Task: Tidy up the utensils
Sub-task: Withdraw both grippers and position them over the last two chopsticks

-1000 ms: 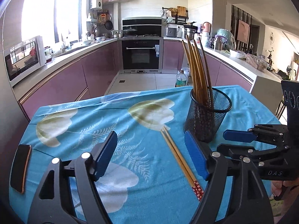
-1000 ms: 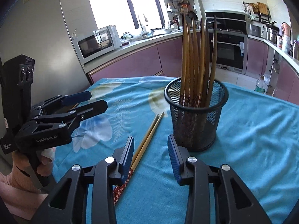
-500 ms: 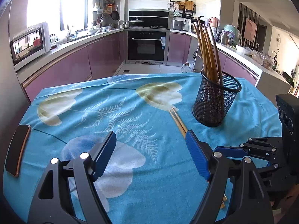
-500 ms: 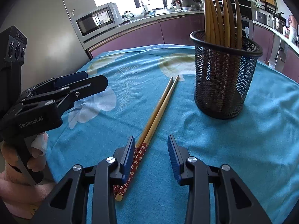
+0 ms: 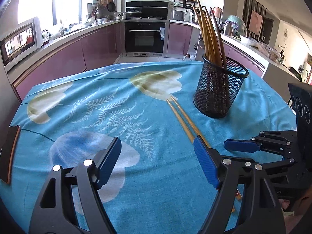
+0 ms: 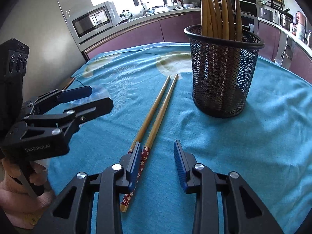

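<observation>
Wooden chopsticks (image 6: 156, 115), red floral ends, lying flat

1. From my right wrist view, the pair of chopsticks (image 6: 154, 115) lies flat on the tablecloth (image 6: 253, 140), running from 6 toward 12 o'clock.
2. The mesh holder (image 6: 220, 78) stands upright at about 1 o'clock, just beside the pair's far tips, apart from them.
3. More chopsticks (image 6: 216, 9) stand in the holder.
4. My left gripper (image 6: 97, 99) hovers at 9 o'clock.
5. The microwave (image 6: 93, 21) sits on the counter behind, at 11 o'clock.
</observation>
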